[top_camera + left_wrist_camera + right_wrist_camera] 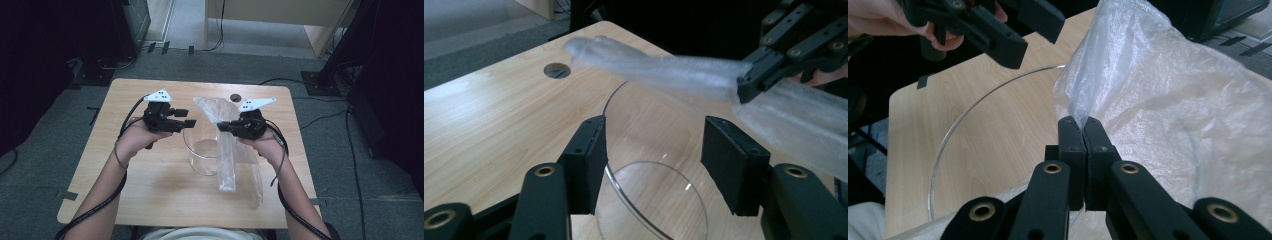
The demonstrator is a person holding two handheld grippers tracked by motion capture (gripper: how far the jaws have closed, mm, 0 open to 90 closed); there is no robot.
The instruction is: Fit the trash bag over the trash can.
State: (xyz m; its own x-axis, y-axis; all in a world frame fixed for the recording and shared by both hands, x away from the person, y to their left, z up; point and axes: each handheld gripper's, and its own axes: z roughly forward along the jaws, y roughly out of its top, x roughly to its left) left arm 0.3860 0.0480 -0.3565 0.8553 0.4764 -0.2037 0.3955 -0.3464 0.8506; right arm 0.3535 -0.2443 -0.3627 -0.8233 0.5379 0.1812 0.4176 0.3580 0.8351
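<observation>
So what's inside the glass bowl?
The glass bowl looks empty; the wooden table shows through it. The plastic bag, pinched by the right gripper, covers its right side.

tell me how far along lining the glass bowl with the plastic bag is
Done: the right gripper is shut on the plastic bag, lifted above the glass bowl on the table. In hand: the left gripper hangs over the bowl, jaws apart with nothing between them, facing the bag. Left: the bag looks bunched and unopened, and none of it sits inside the bowl, so opening and fitting it probably remain.

Plastic bag [684, 70] blurred; glass bowl [659, 200] edge-cropped.
</observation>
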